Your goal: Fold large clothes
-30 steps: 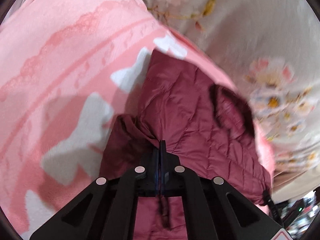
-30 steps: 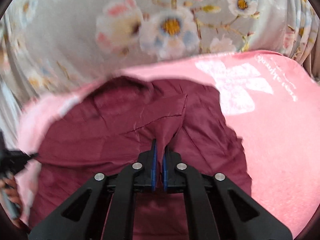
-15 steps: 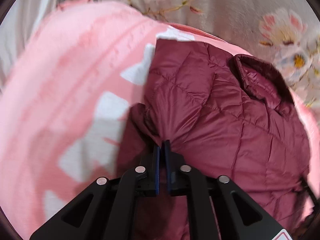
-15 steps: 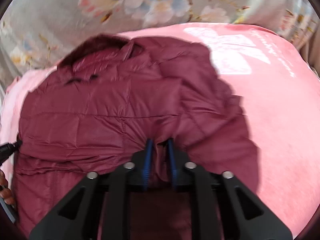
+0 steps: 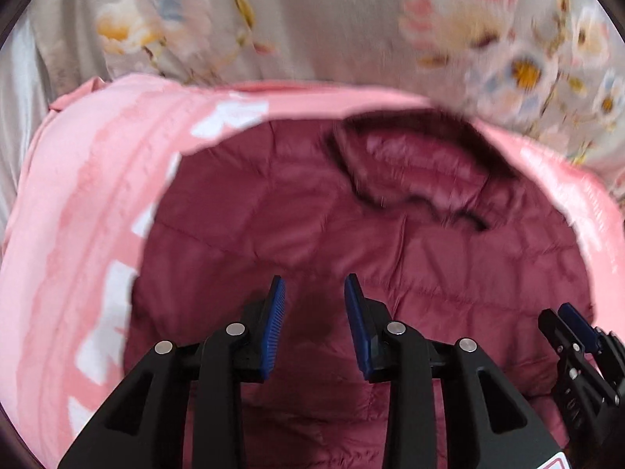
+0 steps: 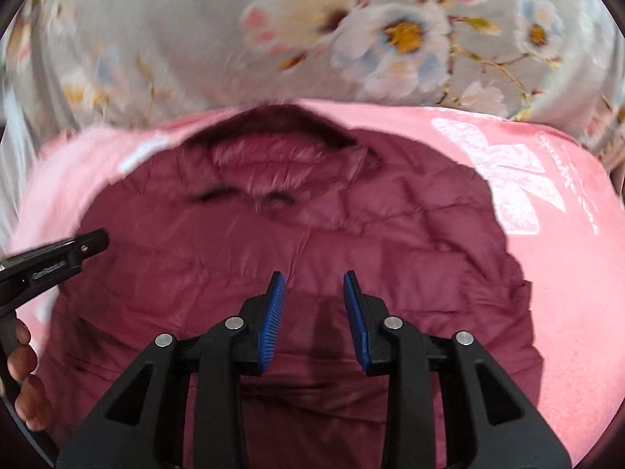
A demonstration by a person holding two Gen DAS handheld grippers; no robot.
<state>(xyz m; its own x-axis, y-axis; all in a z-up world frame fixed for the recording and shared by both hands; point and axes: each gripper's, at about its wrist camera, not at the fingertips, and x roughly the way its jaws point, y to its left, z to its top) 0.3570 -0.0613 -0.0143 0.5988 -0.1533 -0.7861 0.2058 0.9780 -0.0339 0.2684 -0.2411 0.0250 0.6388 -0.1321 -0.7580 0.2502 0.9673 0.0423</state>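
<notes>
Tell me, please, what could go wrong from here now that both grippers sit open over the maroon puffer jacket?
1. The left gripper and right gripper hold nothing, so the slippery quilted jacket may spring or slide out of shape.
2. The collar lies near the pink blanket's far edge; another pull that way could drag it onto the floral sheet.
3. A regrasp might pinch blanket along with jacket.

Both the left tongs [image 5: 314, 322] and the right tongs [image 6: 314, 320] hang with blue-padded jaws spread apart, gripping nothing, side by side.
</notes>
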